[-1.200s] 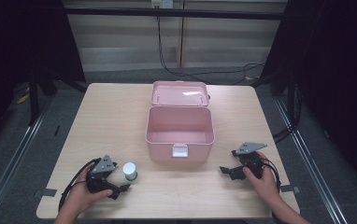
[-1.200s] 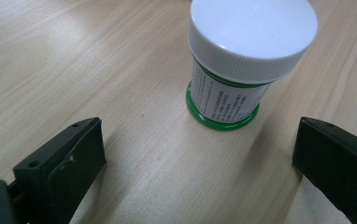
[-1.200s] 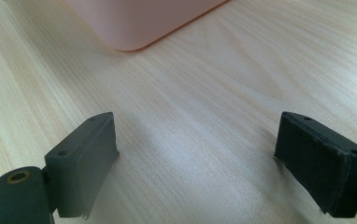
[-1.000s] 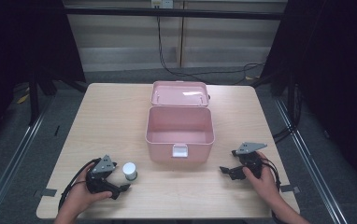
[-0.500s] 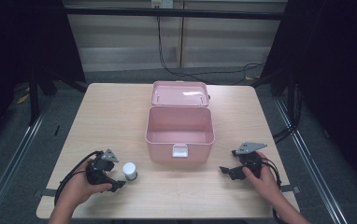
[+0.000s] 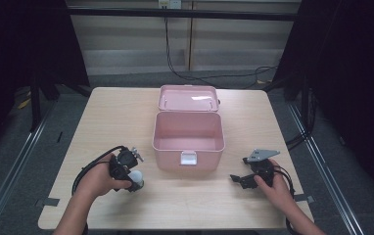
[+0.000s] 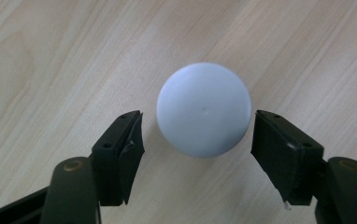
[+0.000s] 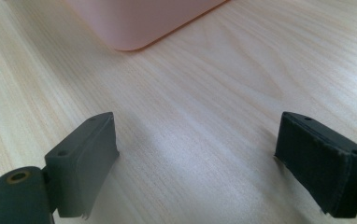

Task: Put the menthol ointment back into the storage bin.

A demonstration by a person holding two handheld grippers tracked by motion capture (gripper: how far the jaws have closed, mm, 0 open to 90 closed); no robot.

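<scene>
A small white round-topped container (image 6: 137,181) stands on the wooden table left of an open pink box (image 6: 168,157). My left gripper (image 6: 129,173) points down over it. In the left gripper view its white top (image 7: 203,109) lies between the two black jaws, with a gap of table on each side. The jaws have just been closing and do not touch it. My right gripper (image 6: 240,170) rests low on the table right of the box, open (image 8: 195,140), with bare wood between its jaws. A corner of the pink box (image 8: 139,18) shows ahead of it.
The box's lid (image 6: 188,98) lies folded back behind it, and a white latch (image 6: 188,157) sits on its front wall. Cables trail from both grippers toward the table's near edge. Dark floor and rails surround the table (image 6: 106,117).
My left hand has lifted and swung right, from beside the white container to above it, with the gripper tipped downward. The right hand has stayed where it was.
</scene>
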